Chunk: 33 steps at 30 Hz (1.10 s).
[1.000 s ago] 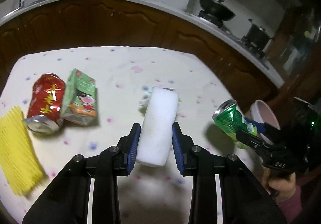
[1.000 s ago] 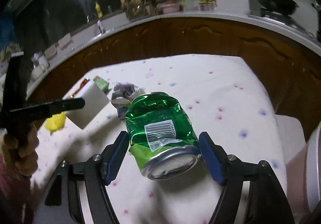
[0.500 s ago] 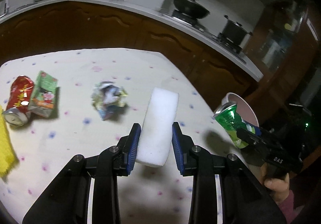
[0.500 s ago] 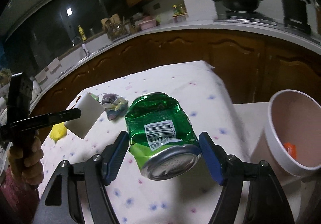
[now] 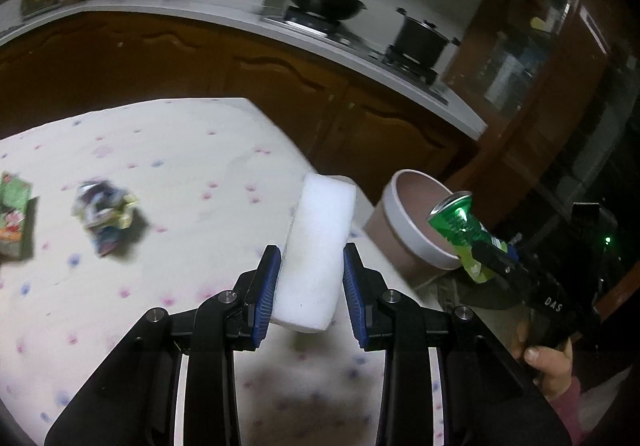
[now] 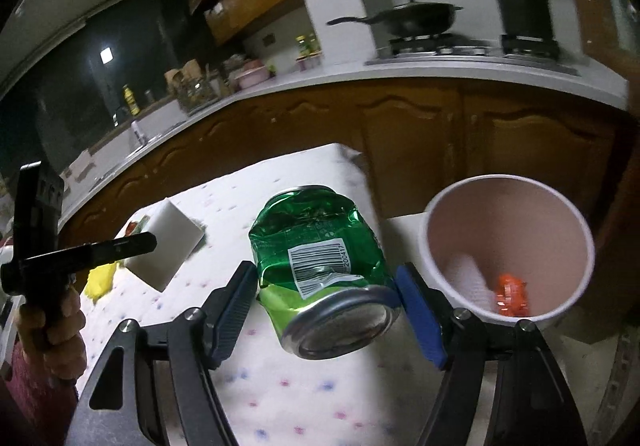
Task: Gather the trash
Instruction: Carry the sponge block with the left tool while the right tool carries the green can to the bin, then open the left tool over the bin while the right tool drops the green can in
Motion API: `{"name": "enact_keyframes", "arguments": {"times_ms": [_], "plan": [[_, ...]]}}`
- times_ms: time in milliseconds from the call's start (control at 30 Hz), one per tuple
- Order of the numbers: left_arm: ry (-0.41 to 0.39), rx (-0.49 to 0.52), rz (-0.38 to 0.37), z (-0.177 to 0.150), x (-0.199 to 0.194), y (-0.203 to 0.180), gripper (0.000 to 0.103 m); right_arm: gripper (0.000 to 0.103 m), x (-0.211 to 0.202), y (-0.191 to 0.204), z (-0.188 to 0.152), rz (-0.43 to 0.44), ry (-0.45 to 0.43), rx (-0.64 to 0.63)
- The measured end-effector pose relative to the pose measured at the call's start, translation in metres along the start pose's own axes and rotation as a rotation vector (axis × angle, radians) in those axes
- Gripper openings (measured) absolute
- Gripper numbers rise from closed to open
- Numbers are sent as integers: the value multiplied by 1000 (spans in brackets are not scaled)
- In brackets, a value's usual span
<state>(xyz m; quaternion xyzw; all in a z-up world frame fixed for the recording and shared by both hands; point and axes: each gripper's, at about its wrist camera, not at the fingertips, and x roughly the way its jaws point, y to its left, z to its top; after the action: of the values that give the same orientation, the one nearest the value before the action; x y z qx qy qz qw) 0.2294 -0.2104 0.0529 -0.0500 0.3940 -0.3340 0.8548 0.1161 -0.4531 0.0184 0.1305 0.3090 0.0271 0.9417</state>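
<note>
Home kitchen, wok (image 5: 320, 0) and pot (image 5: 420, 38) on stove, wooden cabinets (image 6: 400, 134), countertop (image 5: 160, 8)

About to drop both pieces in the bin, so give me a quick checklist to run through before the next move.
1. Green can clamped in right tongs: ok.
2. White foam block clamped in left tongs: ok.
3. Bin mouth open, room inside: ok.
4. Can over the bin opening: not ok in the right wrist view, still beside the rim.
5. Foam block over the bin: not ok, above the table.
6. Tongs clear of each other: ok.
</note>
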Motion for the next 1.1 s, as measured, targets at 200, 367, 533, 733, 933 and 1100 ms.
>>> {"name": "enact_keyframes", "arguments": {"times_ms": [200, 367, 533, 733, 933, 1100], "plan": [[4, 40, -48, 12, 19, -34, 30, 73, -18, -32, 4, -49, -23, 39], [12, 68, -84, 23, 39, -64, 30, 73, -26, -58, 7, -86, -34, 65], [31, 96, -117, 30, 66, -94, 30, 73, -27, -83, 7, -114, -38, 93], [63, 114, -149, 41, 106, -127, 30, 73, -20, -114, 8, -144, -37, 124], [96, 144, -151, 52, 146, -148, 30, 73, -10, -144, 9, -164, -21, 163], [123, 156, -135, 55, 175, -158, 30, 73, -2, -159, 13, -179, -3, 166]]}}
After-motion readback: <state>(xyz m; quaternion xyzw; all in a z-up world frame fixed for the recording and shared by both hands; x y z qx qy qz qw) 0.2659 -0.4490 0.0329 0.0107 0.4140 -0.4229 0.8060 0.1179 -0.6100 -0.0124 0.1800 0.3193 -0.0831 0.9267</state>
